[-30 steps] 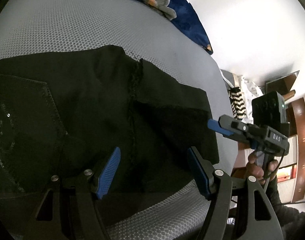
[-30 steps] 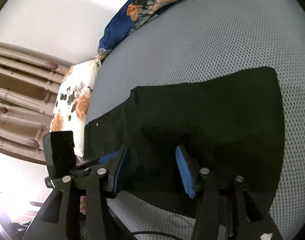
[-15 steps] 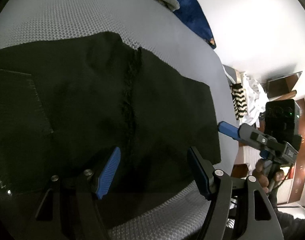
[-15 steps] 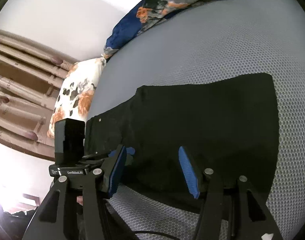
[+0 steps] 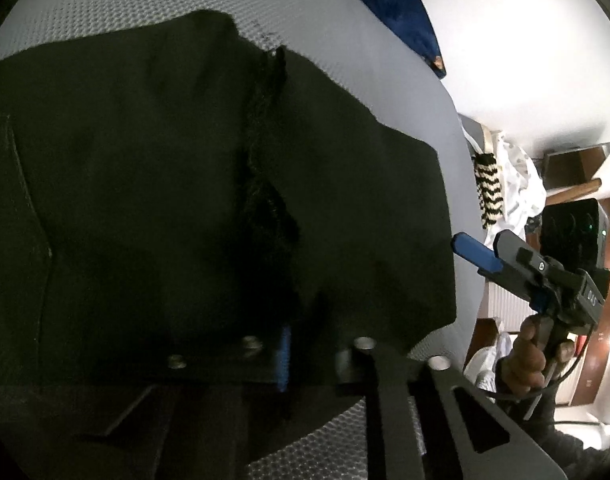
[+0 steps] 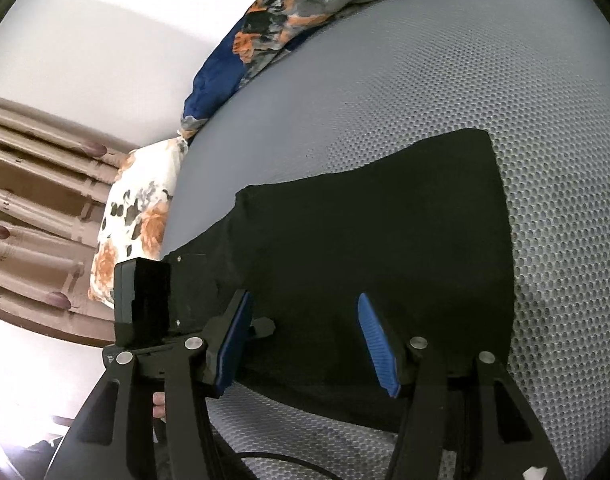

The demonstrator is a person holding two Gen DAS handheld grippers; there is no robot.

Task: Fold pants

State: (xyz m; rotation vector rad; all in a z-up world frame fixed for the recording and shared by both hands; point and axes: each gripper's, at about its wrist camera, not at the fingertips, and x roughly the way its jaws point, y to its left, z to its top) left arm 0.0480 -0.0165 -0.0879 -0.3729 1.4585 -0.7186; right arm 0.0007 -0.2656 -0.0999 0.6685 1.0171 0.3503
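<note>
Hand-held gripper (image 5: 301, 344) newly clamped on pants (image 5: 165, 184)

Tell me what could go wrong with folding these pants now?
The left hand-held gripper has shut at the near edge of the black fabric pants; it may have pinched only one layer, so the fold could sag. The right hand-held gripper is open over the same edge, so lifting now might drag the pants crooked across the grey mesh bed cover.

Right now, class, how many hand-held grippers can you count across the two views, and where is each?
2. The left gripper sits at the pants' near edge, jaws shut on the cloth. The right gripper is at the leg end, jaws apart. None seem hidden.
</note>
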